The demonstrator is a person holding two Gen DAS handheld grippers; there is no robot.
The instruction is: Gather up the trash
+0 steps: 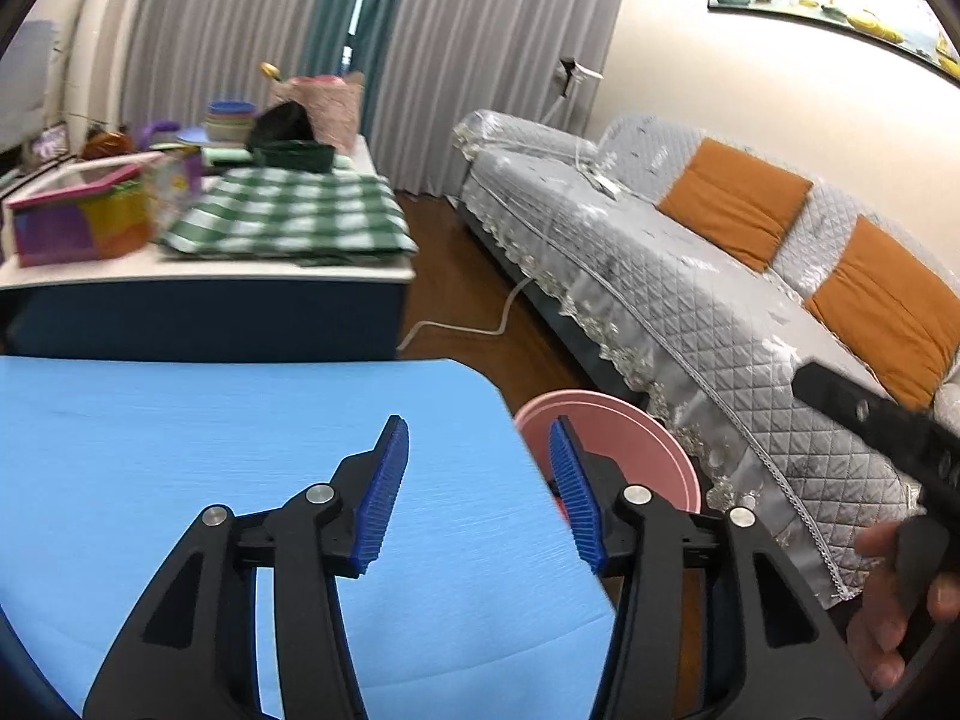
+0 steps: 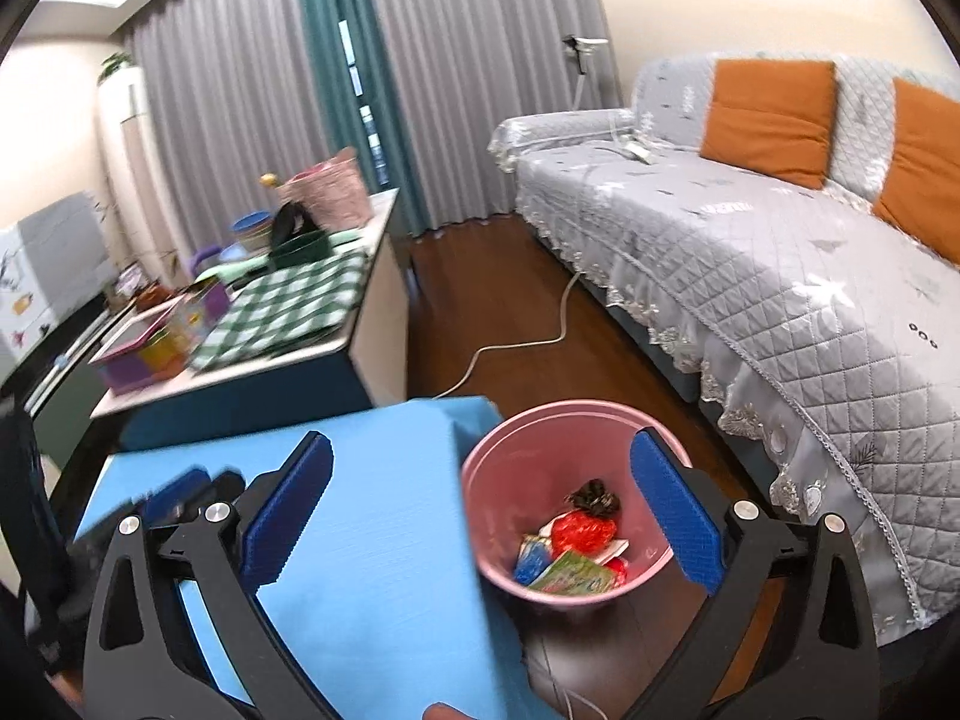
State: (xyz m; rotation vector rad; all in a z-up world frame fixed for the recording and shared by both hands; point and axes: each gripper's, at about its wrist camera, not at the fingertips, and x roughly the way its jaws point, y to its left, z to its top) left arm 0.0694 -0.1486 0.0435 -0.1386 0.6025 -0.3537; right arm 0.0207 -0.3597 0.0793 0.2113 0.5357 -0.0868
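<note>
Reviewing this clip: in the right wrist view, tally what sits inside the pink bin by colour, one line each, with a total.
Inside the pink bin, as far as the view shows:
Red wrapper: 1
Smaller red piece: 1
Green packet: 1
Blue packet: 1
Dark crumpled clump: 1
White scrap: 1
Total: 6; anything buried underneath is hidden.

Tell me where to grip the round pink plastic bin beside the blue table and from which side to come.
Grip the round pink plastic bin by its thin top rim, coming from above, one finger inside the wall and one outside. It stands upright on the floor with its mouth open, and the body looks too wide to span. Use the rim toward the grey quilted sofa; the blue table crowds the other side.
</note>
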